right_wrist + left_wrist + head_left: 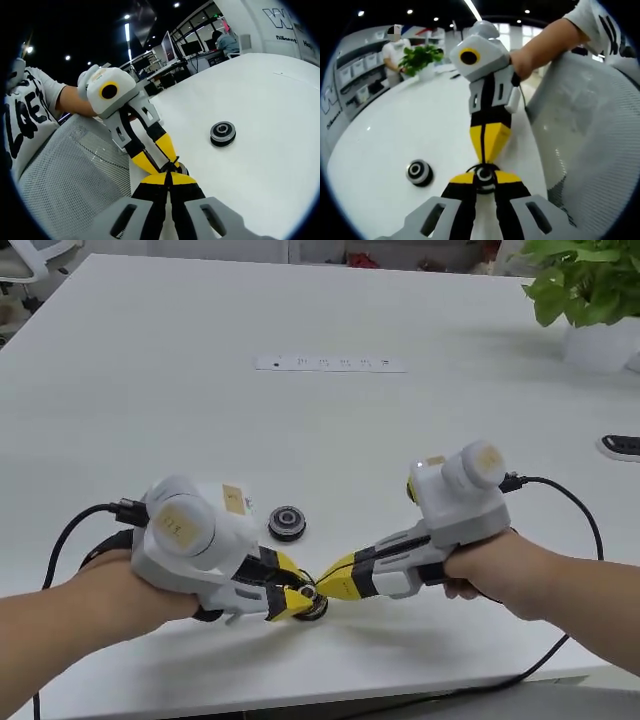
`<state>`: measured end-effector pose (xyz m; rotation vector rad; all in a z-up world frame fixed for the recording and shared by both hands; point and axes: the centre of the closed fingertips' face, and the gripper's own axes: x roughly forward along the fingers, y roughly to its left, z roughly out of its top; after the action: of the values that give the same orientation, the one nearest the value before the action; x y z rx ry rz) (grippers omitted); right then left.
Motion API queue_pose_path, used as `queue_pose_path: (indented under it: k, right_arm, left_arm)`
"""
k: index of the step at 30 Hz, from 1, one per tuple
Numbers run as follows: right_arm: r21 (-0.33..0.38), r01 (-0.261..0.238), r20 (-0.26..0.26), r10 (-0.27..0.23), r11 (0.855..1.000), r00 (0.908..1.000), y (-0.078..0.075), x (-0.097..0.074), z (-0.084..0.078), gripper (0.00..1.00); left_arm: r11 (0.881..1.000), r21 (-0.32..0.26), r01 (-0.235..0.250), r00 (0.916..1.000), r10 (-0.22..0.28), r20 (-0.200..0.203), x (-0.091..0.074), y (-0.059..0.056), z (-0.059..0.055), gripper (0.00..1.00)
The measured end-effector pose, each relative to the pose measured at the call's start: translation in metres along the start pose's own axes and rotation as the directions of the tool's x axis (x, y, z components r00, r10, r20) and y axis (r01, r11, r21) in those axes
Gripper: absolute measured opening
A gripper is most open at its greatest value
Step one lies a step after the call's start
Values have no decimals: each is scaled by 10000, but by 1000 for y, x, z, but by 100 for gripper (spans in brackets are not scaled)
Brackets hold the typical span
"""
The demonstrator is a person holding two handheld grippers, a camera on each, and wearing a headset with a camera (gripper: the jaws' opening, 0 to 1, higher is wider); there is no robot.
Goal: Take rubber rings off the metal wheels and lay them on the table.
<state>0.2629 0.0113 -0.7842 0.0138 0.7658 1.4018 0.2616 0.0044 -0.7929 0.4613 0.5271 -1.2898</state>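
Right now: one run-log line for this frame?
left tool: shut on wheel | right tool: shut at that wheel's rim, ring grip unclear | second wheel: loose on table, apart

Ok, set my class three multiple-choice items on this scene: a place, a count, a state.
1. The loose metal wheel lies: A on the table; B in a bowl; C on the floor.
2. Metal wheels in sight: A one; B two; C four.
3. The left hand-held gripper is: A wide open; B shut on a wheel; C laid down on the table.
Answers: 1 A, it rests on the white tabletop; 2 B, that one plus the gripped wheel; 3 B, its jaws clamp that wheel's sides.
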Motion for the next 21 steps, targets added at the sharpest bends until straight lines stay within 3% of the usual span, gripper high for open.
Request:
queue_pose_path:
  k: [10, 21]
  right_arm:
    - [74, 31, 162, -32, 10000, 9999, -2, -2, 3, 0]
    - [139, 74, 367, -79, 9999, 9993, -2, -5, 7, 0]
  left_arm:
    - [9993, -364, 54, 9997, -45, 252, -8, 3, 5, 13]
    - [10000, -49, 41, 9990, -39, 450, -21, -2, 12, 28]
